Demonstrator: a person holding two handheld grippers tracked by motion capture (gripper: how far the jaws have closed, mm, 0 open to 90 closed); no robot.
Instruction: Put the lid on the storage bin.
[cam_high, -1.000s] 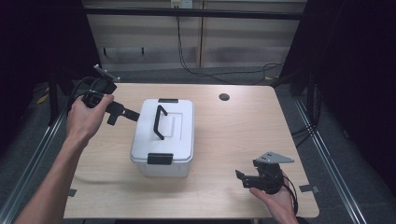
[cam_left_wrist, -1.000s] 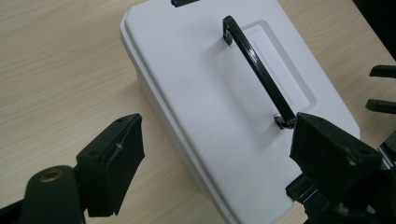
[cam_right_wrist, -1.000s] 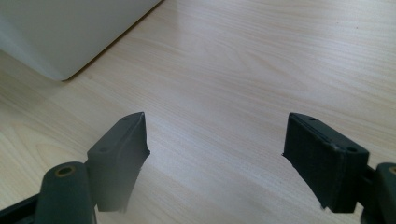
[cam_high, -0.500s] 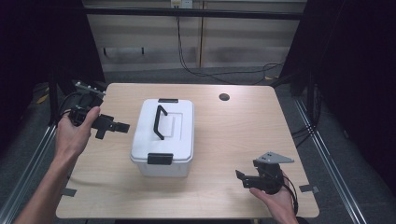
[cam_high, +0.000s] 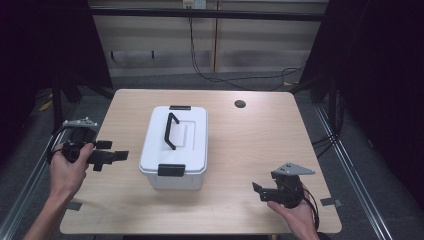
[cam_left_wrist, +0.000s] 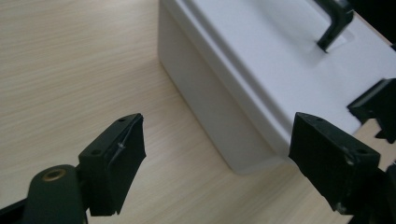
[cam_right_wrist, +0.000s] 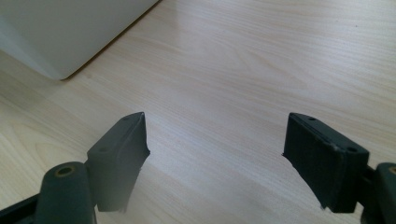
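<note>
At the left edge of the light wooden tabletop (cam_high: 235, 145), the left black two-jaw claw (cam_high: 111, 152) is held in the person's left hand (cam_high: 67, 167), jaws spread wide and gripping nothing, pointed at the near long side of the white plastic lidded storage box (cam_high: 176, 150). Pushed straight in from here, a jaw would likely butt the smooth wall and shove the box sideways rather than catch anything; the lid rim offers little purchase.

The box sits left of the tabletop's centre, its lid on, a black carry handle (cam_high: 172, 130) folded across the top and a black latch (cam_high: 171, 170) at the near end, with another at the far end.

Near the front right corner, the right black claw (cam_high: 260, 191) is likewise wide open and empty, well apart from the box. Lifting by one latch could tip it.
</note>
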